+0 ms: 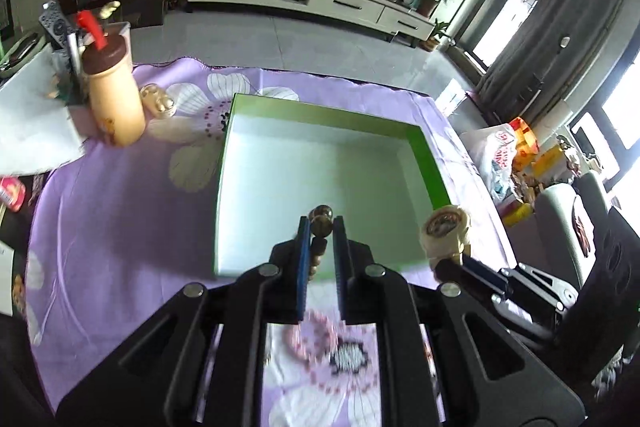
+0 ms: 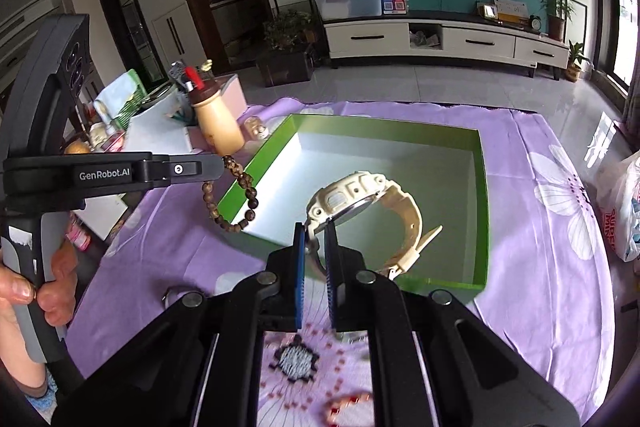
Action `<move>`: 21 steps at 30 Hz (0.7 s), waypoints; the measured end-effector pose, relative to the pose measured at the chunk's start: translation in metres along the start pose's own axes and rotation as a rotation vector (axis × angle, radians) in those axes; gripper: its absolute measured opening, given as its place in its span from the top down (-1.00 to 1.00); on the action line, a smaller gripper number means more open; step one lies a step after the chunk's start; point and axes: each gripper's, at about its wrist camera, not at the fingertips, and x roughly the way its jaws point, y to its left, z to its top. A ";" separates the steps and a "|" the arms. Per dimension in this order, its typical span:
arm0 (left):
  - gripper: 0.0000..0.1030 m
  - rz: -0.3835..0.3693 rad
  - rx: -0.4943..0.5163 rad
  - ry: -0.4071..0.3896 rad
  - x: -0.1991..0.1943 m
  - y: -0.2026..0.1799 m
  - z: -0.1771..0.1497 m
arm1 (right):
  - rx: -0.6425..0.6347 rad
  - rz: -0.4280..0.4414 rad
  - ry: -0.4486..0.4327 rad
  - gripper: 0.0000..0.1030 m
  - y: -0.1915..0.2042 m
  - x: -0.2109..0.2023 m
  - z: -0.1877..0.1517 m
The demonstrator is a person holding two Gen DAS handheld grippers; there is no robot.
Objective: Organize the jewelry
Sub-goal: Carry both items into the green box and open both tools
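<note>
A green box (image 1: 424, 159) with a pale inside lies open on the purple flowered cloth; it also shows in the right wrist view (image 2: 482, 195). My left gripper (image 1: 321, 223) is shut on a brown bead bracelet (image 1: 321, 221) above the box's near edge; the bracelet hangs in a loop in the right wrist view (image 2: 244, 203). My right gripper (image 2: 316, 227) is shut on a cream wristwatch (image 2: 360, 199), held over the box's near part; the watch shows at the right in the left wrist view (image 1: 444, 231). A pink bead bracelet (image 1: 308, 339) lies on the cloth under the left gripper.
A tan bottle with a brown cap (image 1: 114, 95) and a small gold ornament (image 1: 160, 101) stand at the cloth's far left. A plastic bag (image 2: 624, 211) sits off the right edge. A red-and-pink bracelet (image 2: 348, 403) lies near the front.
</note>
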 end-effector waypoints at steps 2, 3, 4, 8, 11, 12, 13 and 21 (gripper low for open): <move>0.79 0.016 -0.006 0.019 0.017 0.000 0.007 | 0.013 0.000 0.021 0.83 -0.008 0.016 0.005; 0.79 0.029 -0.010 0.040 0.031 0.001 0.011 | 0.016 -0.004 0.033 0.83 -0.011 0.024 0.008; 0.79 0.044 -0.010 0.058 0.042 0.000 0.012 | 0.021 -0.007 0.047 0.83 -0.014 0.033 0.010; 0.79 0.094 -0.013 0.123 0.078 0.002 0.014 | 0.056 -0.019 0.104 0.77 -0.028 0.062 0.014; 0.77 0.129 -0.001 0.162 0.096 0.000 0.011 | 0.084 -0.022 0.105 0.60 -0.035 0.068 0.016; 0.65 0.137 0.001 0.163 0.097 0.000 0.010 | 0.089 -0.027 0.102 0.53 -0.037 0.067 0.016; 0.40 0.144 0.008 0.163 0.097 -0.001 0.009 | 0.094 -0.028 0.097 0.50 -0.038 0.065 0.015; -0.37 0.170 0.033 0.072 0.051 0.002 -0.003 | 0.108 -0.015 0.040 0.27 -0.044 0.021 -0.007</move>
